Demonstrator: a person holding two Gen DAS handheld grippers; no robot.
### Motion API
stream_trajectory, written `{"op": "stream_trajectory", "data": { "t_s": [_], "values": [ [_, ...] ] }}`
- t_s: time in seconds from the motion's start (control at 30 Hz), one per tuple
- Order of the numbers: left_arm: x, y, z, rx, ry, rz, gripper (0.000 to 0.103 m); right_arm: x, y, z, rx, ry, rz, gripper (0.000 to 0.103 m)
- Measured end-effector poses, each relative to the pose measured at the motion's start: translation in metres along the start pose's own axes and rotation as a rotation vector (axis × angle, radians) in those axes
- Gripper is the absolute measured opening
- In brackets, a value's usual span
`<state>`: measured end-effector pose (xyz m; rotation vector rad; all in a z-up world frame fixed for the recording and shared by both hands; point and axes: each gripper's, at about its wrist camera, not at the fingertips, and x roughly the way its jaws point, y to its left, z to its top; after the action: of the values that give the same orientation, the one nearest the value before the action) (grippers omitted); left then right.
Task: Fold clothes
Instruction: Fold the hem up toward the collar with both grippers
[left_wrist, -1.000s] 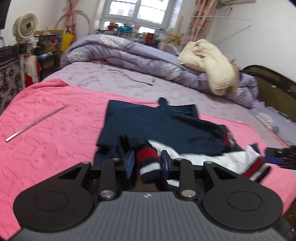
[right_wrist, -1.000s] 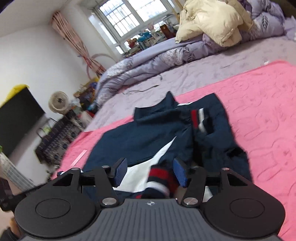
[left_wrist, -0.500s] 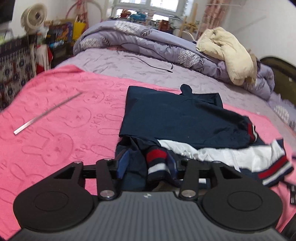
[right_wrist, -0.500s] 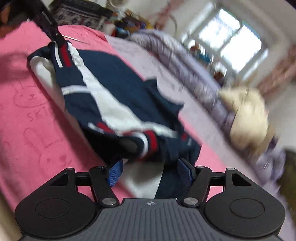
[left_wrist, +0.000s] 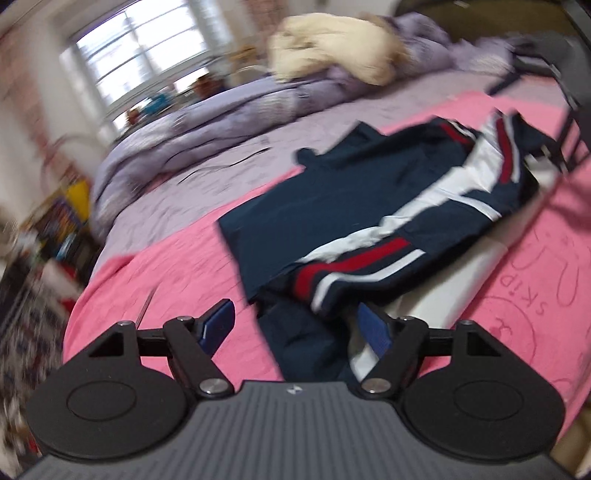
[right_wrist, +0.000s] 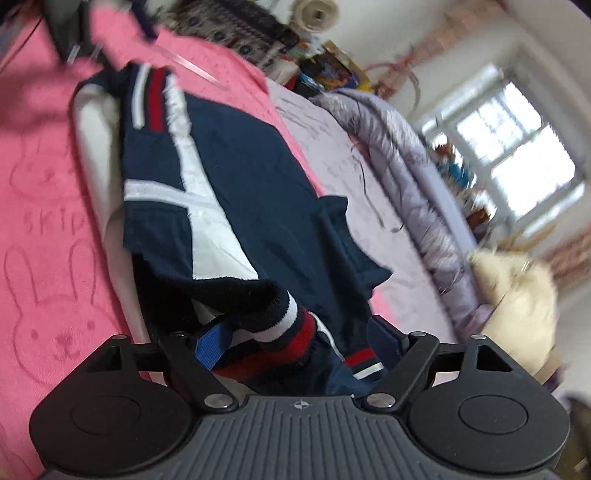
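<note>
Fold partly done: navy jacket (left_wrist: 332, 206) sleeves laid across body on pink blanket (left_wrist: 177, 266); left gripper (left_wrist: 299, 325) wide, empty; right gripper (right_wrist: 295, 341) wide around striped cuff (right_wrist: 291, 325); bottom fold remains.

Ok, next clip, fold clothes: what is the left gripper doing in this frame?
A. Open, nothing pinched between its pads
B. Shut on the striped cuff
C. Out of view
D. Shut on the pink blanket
A: in the left wrist view the left gripper has its blue pads spread wide, and the navy jacket lies between and beyond them on the pink blanket, not pinched.
</note>
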<state>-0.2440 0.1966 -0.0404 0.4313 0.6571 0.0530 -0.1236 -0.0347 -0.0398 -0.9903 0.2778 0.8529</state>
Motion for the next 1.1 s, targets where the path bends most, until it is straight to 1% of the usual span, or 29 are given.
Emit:
{"op": "stream_trajectory", "data": {
  "t_s": [0.03,0.07,0.1,0.2,0.23,0.27,0.3,0.33,0.37,0.4,0.47,0.5,0.53,0.57,0.63,0.67,0.73,0.8,0.83,0.87,0.9,0.93,0.97,1.0,1.03,1.07,1.1],
  "values": [
    [0.009,-0.005,0.003,0.035,-0.014,0.006,0.078,0.002,-0.006,0.0,0.049,0.001,0.03,0.069],
    [0.018,-0.01,0.006,0.073,-0.026,0.036,0.078,0.005,-0.012,-0.001,0.104,0.006,0.064,0.064],
    [0.029,-0.016,0.008,0.113,-0.031,0.083,0.079,0.007,-0.018,-0.002,0.166,0.013,0.097,0.055],
    [0.055,-0.025,0.013,0.171,-0.023,0.153,0.078,0.016,-0.04,-0.009,0.38,0.033,0.145,0.053],
    [0.06,-0.024,0.015,0.157,-0.024,0.146,0.078,0.019,-0.048,-0.013,0.456,0.037,0.152,0.053],
    [0.063,-0.02,0.017,0.123,-0.027,0.122,0.078,0.022,-0.056,-0.018,0.529,0.045,0.157,0.053],
    [0.065,-0.016,0.019,0.091,-0.027,0.091,0.078,0.025,-0.063,-0.022,0.573,0.051,0.161,0.054],
    [0.068,-0.011,0.021,0.059,-0.026,0.059,0.078,0.026,-0.067,-0.025,0.558,0.05,0.158,0.057],
    [0.071,-0.008,0.023,0.04,-0.022,0.033,0.078,0.025,-0.065,-0.024,0.47,0.041,0.14,0.058],
    [0.074,-0.005,0.023,0.028,-0.018,0.014,0.079,0.025,-0.063,-0.023,0.392,0.035,0.126,0.062],
    [0.079,-0.001,0.022,-0.004,-0.006,-0.013,0.073,0.026,-0.059,-0.019,0.345,0.053,0.138,0.063],
    [0.081,0.002,0.02,-0.027,0.0,-0.022,0.064,0.027,-0.058,-0.017,0.322,0.063,0.145,0.058],
    [0.082,0.004,0.019,-0.06,0.007,-0.039,0.056,0.028,-0.056,-0.015,0.299,0.072,0.151,0.039],
    [0.083,0.007,0.017,-0.095,0.014,-0.047,0.053,0.029,-0.054,-0.013,0.275,0.082,0.157,0.031],
    [0.079,0.011,0.015,-0.137,0.006,-0.019,0.048,0.029,-0.052,-0.01,0.237,0.097,0.163,0.02],
    [0.074,0.013,0.015,-0.151,-0.004,0.003,0.049,0.023,-0.055,-0.012,0.278,0.084,0.124,0.017],
    [0.07,0.021,0.027,-0.187,-0.022,0.056,0.051,0.004,-0.068,-0.016,0.412,0.035,0.035,0.016],
    [0.07,0.033,0.045,-0.226,-0.04,0.09,0.053,-0.013,-0.086,-0.017,0.51,-0.034,-0.073,0.016],
    [0.075,0.039,0.057,-0.254,-0.048,0.093,0.054,-0.02,-0.095,-0.017,0.557,-0.065,-0.126,0.016],
    [0.084,0.047,0.068,-0.284,-0.043,0.085,0.056,-0.018,-0.106,-0.018,0.594,-0.068,-0.164,0.016],
    [0.095,0.054,0.079,-0.315,-0.033,0.076,0.062,-0.011,-0.118,-0.022,0.639,-0.058,-0.171,0.016],
    [0.11,0.06,0.088,-0.348,0.001,0.066,0.066,-0.004,-0.13,-0.025,0.685,-0.047,-0.174,0.017],
    [0.126,0.065,0.094,-0.379,0.054,0.054,0.067,0.007,-0.138,-0.031,0.733,-0.026,-0.149,0.017],
    [0.141,0.069,0.097,-0.411,0.116,0.046,0.067,0.017,-0.144,-0.037,0.766,-0.006,-0.107,0.018],
    [0.151,0.072,0.097,-0.441,0.169,0.038,0.067,0.024,-0.144,-0.043,0.765,0.0,-0.053,0.019],
    [0.153,0.077,0.092,-0.471,0.176,0.013,0.067,0.031,-0.143,-0.049,0.758,0.005,-0.001,0.021],
    [0.152,0.081,0.087,-0.502,0.167,-0.019,0.067,0.033,-0.14,-0.053,0.719,0.0,0.029,0.03]
  ]
}}
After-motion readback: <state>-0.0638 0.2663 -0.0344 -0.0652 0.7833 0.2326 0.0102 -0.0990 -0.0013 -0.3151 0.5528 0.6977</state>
